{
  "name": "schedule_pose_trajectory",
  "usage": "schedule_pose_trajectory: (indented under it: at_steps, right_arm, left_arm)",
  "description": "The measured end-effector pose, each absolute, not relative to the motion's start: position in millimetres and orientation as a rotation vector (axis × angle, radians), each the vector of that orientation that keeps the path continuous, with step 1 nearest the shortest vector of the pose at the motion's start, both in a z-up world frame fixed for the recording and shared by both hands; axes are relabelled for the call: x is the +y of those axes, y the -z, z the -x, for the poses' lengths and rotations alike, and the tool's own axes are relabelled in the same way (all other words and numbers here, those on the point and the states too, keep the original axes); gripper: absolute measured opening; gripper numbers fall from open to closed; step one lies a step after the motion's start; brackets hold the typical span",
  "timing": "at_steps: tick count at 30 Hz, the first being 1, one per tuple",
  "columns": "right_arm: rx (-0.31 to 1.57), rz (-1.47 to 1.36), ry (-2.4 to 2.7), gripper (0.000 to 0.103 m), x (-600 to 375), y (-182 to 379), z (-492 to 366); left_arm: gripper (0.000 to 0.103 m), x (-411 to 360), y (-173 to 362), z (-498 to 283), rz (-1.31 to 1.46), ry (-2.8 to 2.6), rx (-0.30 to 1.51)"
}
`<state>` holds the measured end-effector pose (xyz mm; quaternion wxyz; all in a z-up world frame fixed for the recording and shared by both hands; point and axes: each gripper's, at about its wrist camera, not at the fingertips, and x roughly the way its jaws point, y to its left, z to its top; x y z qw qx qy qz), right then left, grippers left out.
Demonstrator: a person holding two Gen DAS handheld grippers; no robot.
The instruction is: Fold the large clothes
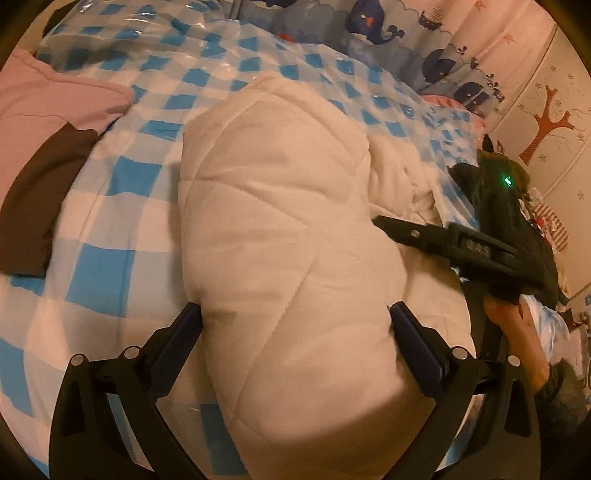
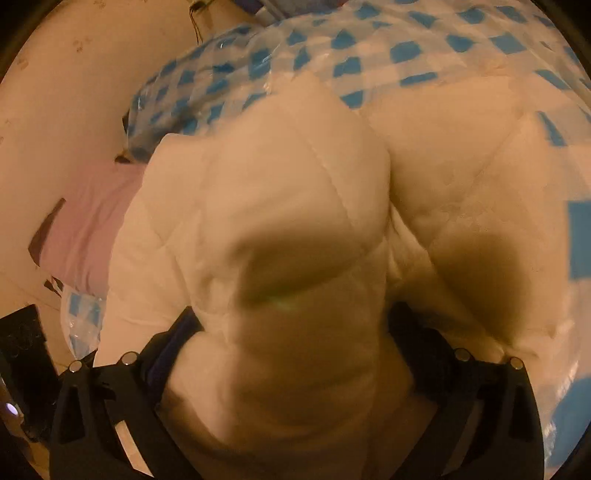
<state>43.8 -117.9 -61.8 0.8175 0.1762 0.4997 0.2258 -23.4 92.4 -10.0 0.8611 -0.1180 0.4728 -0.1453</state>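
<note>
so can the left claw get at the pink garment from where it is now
Probably not yet. The left claw has the white quilted jacket bunched between its fingers; the pink garment lies off to the left across open checked bedding, unobstructed once the jacket is released.

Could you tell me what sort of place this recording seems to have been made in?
Most likely a bedroom, perhaps a child's. The white quilted garment lies on a blue-and-white checked bedspread, with whale-print fabric at its far side and a tree decal on the wall.

The left gripper (image 1: 295, 317) has its fingers (image 1: 186, 332) spread wide apart, clamping thick white padding between them. The right gripper (image 2: 291, 325) grips likewise, held by a hand (image 1: 513, 325) at the right.
</note>
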Motion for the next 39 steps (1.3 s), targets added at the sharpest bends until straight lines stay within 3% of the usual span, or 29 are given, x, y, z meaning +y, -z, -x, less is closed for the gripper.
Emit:
schedule_pose_trajectory:
  at_steps: [6,9,12,15,18,21,27,33,39]
  right_arm:
    - [0.748,-0.473,-0.424,0.096,-180,12,50]
    - [1.009,-0.336,-0.352,0.096,-170,53,55]
    - [1.053,-0.443,-0.348,0.096,-192,47,60]
    - [0.873,-0.361,-0.401,0.096,-194,-6,90]
    - [0.587,-0.087,-0.364,0.096,-172,-64,134]
    - [0.437,0.2,-0.308,0.096,-134,-77,147]
    - [0.514,0.028,-0.285,0.096,-117,-45,133]
    - [0.409,0.089,-0.166,0.096,-90,-67,139]
    - [0.431,0.076,-0.177,0.096,-83,-70,141]
  left_arm:
    - [0.096,77,-19,27,0.234,0.264,0.842]
    - [0.096,65,-9,24,0.171,0.271,0.894]
    - [0.097,55,-8,28,0.101,0.237,0.88]
    - [0.096,71,-29,47,0.169,0.26,0.808]
    - [0.096,80,-58,76,0.13,0.182,0.655]
    - [0.096,70,-75,99,0.042,0.111,0.552]
    - [0.096,64,-68,95,0.036,0.012,0.601]
    - [0.096,70,-61,91,0.066,-0.049,0.665]
    - [0.096,64,-59,93,0.069,-0.04,0.688]
